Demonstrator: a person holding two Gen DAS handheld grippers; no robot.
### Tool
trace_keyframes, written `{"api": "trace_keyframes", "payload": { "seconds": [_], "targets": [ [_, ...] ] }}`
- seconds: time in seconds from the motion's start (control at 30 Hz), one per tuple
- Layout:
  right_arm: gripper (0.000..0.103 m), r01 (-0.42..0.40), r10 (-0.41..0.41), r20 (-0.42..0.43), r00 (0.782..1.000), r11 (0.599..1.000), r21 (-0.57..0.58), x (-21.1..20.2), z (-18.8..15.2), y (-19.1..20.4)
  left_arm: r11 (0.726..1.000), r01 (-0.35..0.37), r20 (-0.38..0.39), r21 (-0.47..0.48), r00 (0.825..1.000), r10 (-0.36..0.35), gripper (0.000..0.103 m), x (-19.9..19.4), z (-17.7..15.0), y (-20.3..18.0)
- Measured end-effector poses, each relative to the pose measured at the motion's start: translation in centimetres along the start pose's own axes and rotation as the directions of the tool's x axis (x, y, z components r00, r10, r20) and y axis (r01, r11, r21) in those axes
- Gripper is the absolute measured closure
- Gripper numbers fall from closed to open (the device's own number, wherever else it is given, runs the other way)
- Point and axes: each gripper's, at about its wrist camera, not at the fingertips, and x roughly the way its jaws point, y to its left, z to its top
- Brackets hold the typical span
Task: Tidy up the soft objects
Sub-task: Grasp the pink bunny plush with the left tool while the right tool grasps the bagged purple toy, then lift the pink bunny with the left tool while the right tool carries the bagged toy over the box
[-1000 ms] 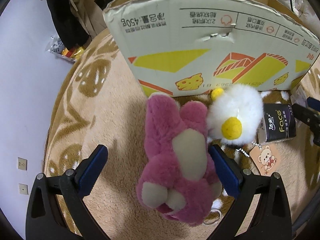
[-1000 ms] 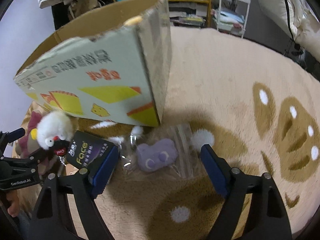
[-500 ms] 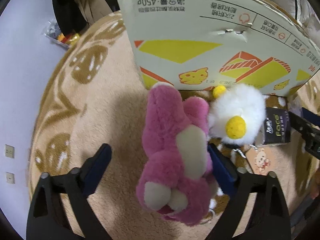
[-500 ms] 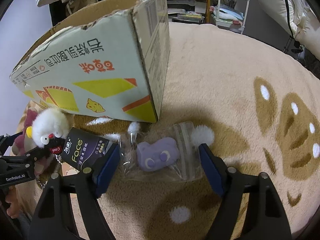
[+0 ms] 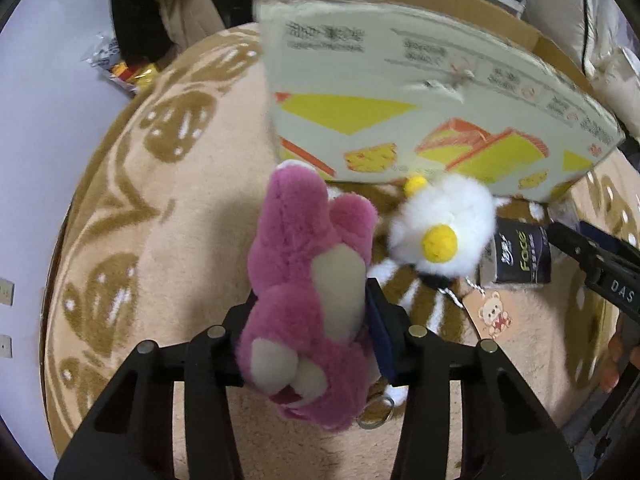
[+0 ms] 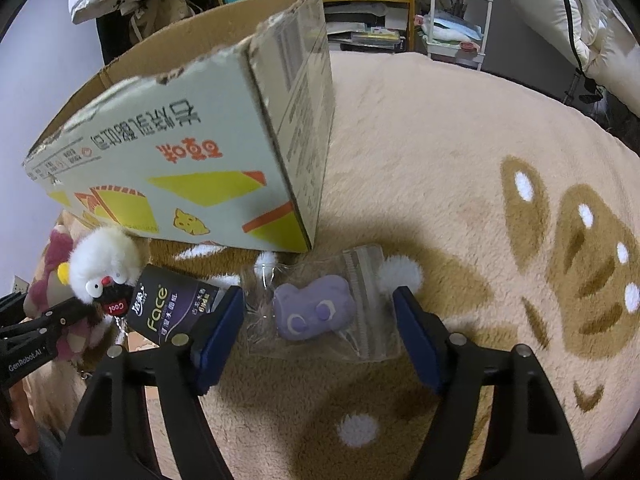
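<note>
My left gripper (image 5: 310,320) is shut on a pink plush bear (image 5: 312,280) on the beige rug. A white fluffy chick keychain (image 5: 440,232) lies just right of it, in front of a cardboard box (image 5: 420,92). The chick (image 6: 104,264) and the bear (image 6: 52,280) also show in the right wrist view at far left. My right gripper (image 6: 320,332) is open, its fingers on either side of a purple soft toy in a clear zip bag (image 6: 316,312) on the rug. A dark "Face" tissue pack (image 6: 168,304) lies by its left finger.
The open cardboard box (image 6: 192,152) stands on the rug (image 6: 440,160) behind the toys. A paper tag with a bear (image 5: 492,316) lies near the chick. Shelves and a cart (image 6: 400,12) stand at the back; bedding (image 6: 580,20) is at far right.
My left gripper has closed on the pink bear's body. My right gripper has moved slightly closer to the bagged purple toy and stays open.
</note>
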Motion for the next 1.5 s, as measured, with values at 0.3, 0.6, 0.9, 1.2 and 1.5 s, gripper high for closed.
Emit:
{"api": "trace_keyframes", "payload": {
  "seconds": [0.3,0.6,0.9,1.2,1.5],
  "targets": [
    [0.025,-0.025,0.024,0.028,0.999,0.999,0.022,-1.0,-0.1,0.0,0.996,-0.01,0.074,-0.093,0.997,0.017,0.06,-2.2,-0.5,1.1],
    [0.025,-0.043,0.044,0.104,0.994,0.999,-0.007,-3.8,-0.4,1.2,0.994,0.005,0.206,-0.108,0.978,0.018,0.06,-5.6,-0.6,1.2],
    [0.025,-0.082,0.09,0.201,0.975,0.995,-0.05,-7.7,-0.4,2.6,0.997,0.0,0.347,-0.079,0.937,0.027,0.06,-9.3,-0.9,0.7],
    [0.025,-0.103,0.12,0.319,0.94,0.992,-0.072,-11.2,0.2,3.1,0.991,-0.046,0.512,-0.128,0.853,0.106,0.06,-12.7,-0.8,1.4],
    [0.025,-0.1,0.142,0.42,0.897,0.988,-0.122,-13.4,1.3,3.9,0.995,-0.062,0.59,-0.081,0.802,0.098,0.059,-13.9,0.8,0.3]
  ]
}}
